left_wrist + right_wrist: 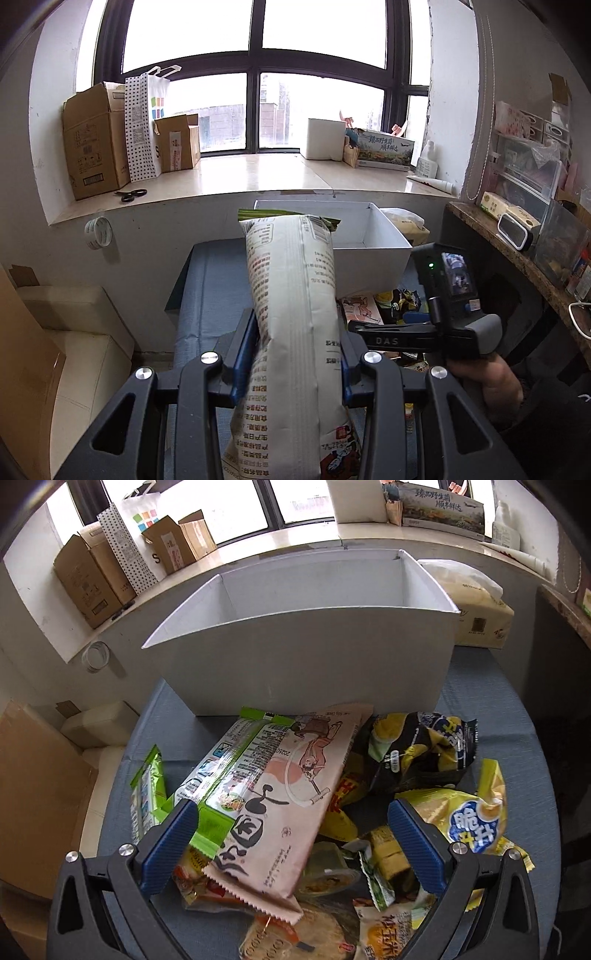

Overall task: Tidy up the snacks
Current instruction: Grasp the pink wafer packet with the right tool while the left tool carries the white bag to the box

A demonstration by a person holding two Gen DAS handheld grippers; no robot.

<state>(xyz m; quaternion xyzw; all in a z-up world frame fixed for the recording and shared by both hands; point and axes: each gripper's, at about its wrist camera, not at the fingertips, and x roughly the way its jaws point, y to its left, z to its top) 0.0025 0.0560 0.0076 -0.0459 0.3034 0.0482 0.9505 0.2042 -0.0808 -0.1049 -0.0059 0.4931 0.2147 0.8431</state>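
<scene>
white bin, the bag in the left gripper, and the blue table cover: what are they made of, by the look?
White bin: probably coated cardboard or thin plastic sheet; matte, flat panels, sharp folded corners.
Snack bag in the left gripper: printed plastic film, perhaps paper-look; a lengthwise back seam, crimped top, dents where clamped.
Table cover: woven fabric; visible weave, soft wrinkles, no shine.

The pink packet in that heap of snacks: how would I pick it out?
Find the big white box on the blue cloth. In the snack pile just before it lies a long pale pink packet, topmost, slanting toward the box. Only it carries brush lettering and a drawn figure; its neighbours are green, yellow or black.
</scene>
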